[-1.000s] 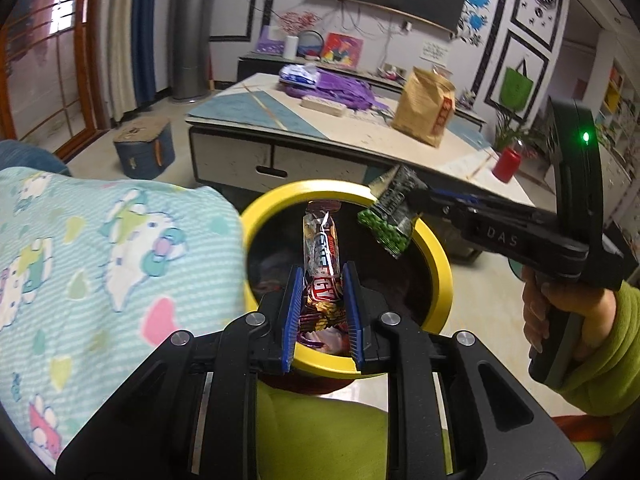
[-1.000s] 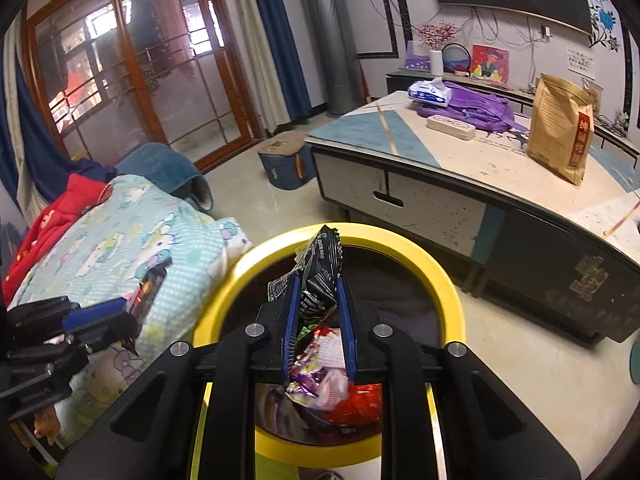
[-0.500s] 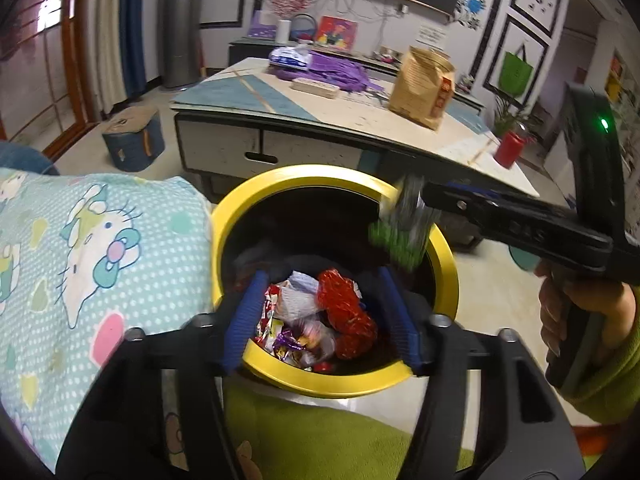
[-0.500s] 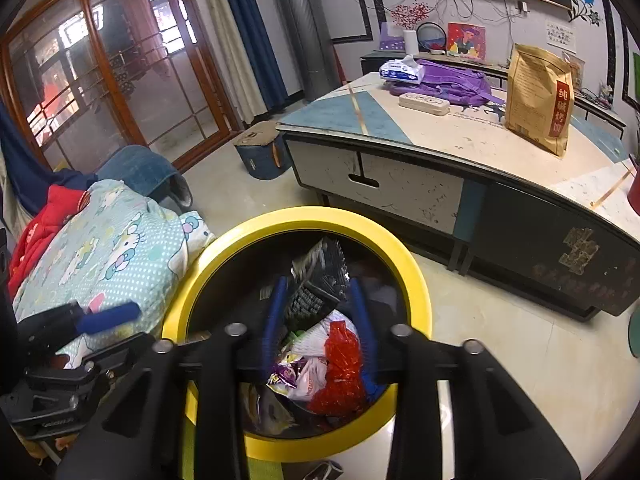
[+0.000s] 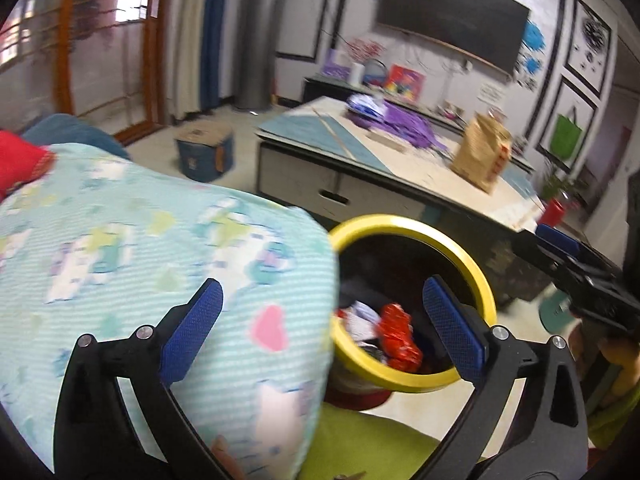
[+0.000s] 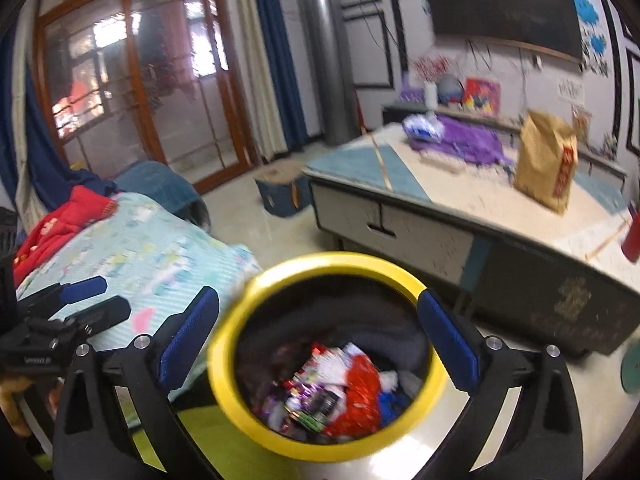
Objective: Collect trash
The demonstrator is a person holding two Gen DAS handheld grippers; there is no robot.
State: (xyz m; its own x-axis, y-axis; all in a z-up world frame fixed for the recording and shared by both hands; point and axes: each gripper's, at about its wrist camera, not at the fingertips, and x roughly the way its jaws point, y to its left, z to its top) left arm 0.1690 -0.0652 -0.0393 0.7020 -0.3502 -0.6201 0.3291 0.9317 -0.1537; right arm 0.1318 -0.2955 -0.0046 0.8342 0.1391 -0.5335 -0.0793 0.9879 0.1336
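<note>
Cluttered living-room floor surrounds a yellow-rimmed bin point(image 6: 328, 356), which stands between a patterned blanket point(image 5: 160, 248) on one side and a low table point(image 6: 460, 216) on the other. Inside the bin lies the collected trash point(image 6: 340, 392): a red crinkled wrapper, white scraps and darker packets heaped at the bottom, all below the rim and none hanging over it. The right gripper point(image 6: 318, 338) hovers directly over the bin mouth with its jaws spread wide and nothing between them; the left gripper point(image 5: 322, 330) is equally wide and empty, sitting half over the blanket's edge and half over the bin. Both views are blurred, so any small litter on the blanket or floor cannot be made out. My judgement is that the step in hand is going for the next piece, and doing it well means lifting each claw straight up clear of the yellow rim before swinging aside, keeping the jaws open on the approach, and keeping the two tools apart, since the left one is near the right. Dragging a finger across the blanket could pull it onto the bin.
</note>
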